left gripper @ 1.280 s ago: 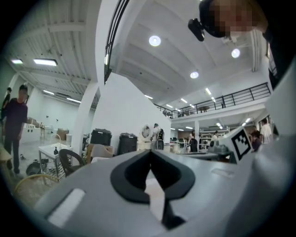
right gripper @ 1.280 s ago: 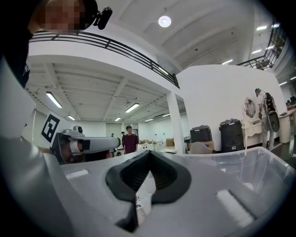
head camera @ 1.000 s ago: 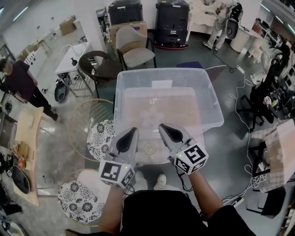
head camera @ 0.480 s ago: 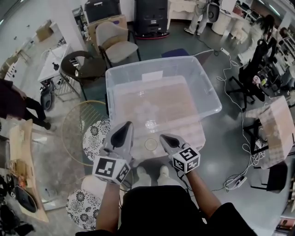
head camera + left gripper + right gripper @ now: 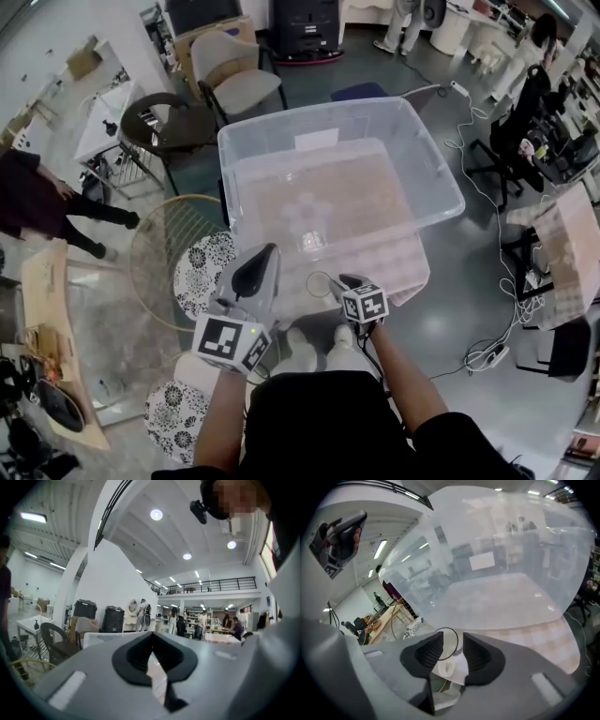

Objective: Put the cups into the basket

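Lower than before, the right gripper (image 5: 452,637) has just been opening its jaws astride the clear cup (image 5: 449,649), which an off-centre squeeze could topple; the left gripper (image 5: 151,641) is closed, empty.

Grey-shelled left tool (image 5: 265,251) and right tool (image 5: 339,281), black pads (image 5: 427,654), square-marker cubes (image 5: 232,343); dark top (image 5: 314,422), probably short-sleeved.

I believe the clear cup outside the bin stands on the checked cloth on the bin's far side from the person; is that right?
Not quite: the clear cup stands on the checked cloth on the near side of the bin, towards the person, as the head view shows.
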`<state>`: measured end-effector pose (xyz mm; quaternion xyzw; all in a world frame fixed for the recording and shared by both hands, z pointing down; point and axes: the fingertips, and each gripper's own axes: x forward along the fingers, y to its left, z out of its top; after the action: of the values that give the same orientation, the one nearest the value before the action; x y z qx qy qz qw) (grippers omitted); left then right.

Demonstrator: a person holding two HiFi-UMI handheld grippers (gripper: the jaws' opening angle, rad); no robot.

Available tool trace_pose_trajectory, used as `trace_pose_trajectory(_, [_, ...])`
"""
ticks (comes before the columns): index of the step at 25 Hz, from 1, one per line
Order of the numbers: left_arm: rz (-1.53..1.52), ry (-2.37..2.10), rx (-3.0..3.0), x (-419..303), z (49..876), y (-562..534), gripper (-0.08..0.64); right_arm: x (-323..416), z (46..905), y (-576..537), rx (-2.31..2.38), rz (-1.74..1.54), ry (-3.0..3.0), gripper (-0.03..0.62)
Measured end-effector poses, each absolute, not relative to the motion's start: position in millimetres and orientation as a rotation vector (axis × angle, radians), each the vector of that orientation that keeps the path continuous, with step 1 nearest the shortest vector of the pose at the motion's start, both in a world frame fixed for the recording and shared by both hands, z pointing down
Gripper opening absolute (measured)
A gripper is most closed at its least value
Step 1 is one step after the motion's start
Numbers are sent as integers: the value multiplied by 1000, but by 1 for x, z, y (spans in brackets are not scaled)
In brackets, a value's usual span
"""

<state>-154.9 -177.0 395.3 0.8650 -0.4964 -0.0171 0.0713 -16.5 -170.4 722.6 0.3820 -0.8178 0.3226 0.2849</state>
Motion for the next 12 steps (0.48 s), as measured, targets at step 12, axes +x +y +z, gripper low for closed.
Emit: trace_pose_trajectory(12, [50, -1492, 2613, -161, 406, -180, 6, -40, 787, -181, 975, 898, -2016, 129])
